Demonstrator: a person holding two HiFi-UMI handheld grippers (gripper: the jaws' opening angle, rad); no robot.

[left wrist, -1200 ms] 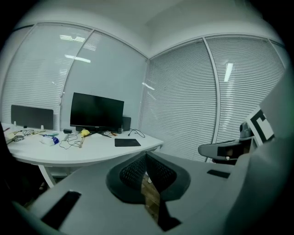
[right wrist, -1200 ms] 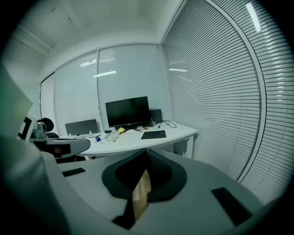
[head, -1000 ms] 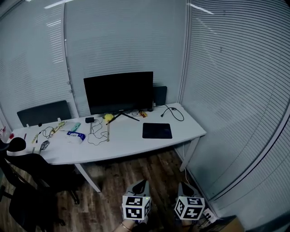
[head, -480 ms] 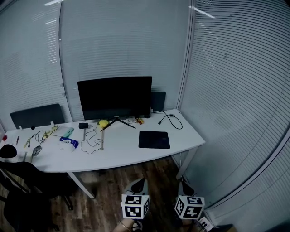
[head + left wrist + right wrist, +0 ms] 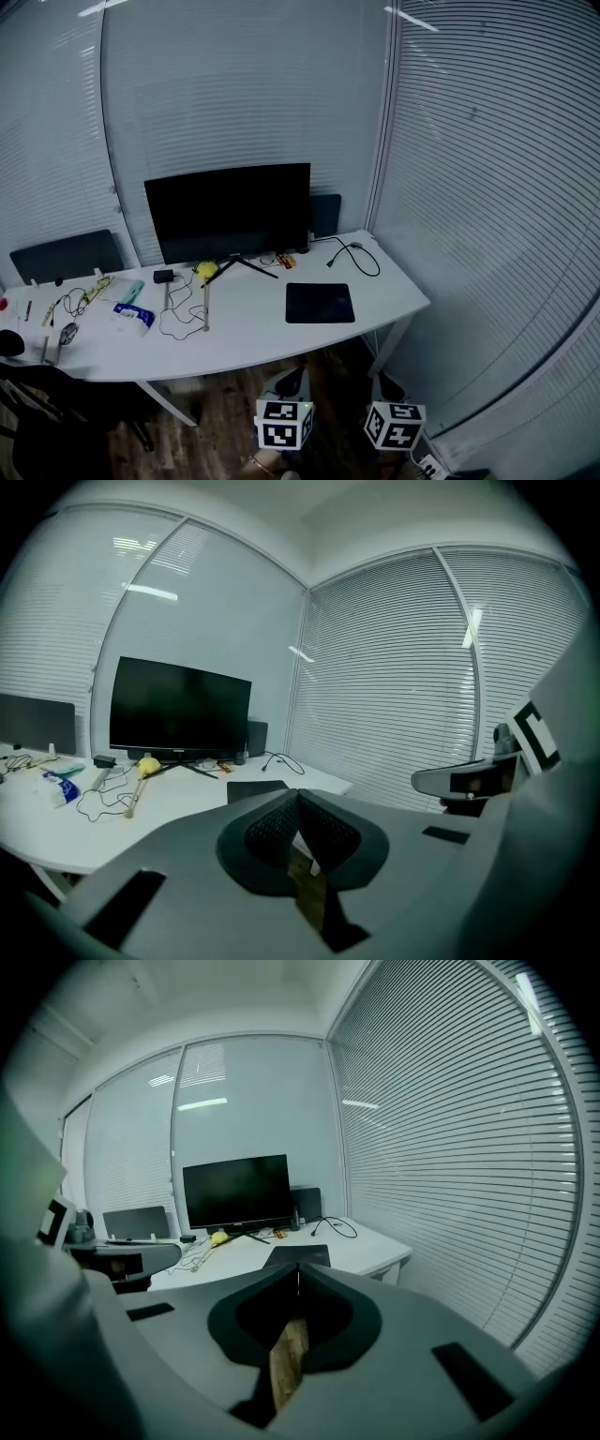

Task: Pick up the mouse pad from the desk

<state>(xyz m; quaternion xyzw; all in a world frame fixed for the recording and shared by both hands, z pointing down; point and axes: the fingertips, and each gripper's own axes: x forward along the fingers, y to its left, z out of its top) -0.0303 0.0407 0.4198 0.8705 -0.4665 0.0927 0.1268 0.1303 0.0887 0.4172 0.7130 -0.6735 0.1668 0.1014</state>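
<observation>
Head view is showing the mouse pad flat on the counter, well apart from our left gripper and right gripper, both clenched empty, so we are planning to open one early.

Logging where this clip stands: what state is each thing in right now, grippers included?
Mouse pad: flat on the desk, untouched.
Monitor: upright, screen dark.
Left gripper: shut, empty, short of the desk.
Right gripper: shut, empty, short of the desk.
</observation>
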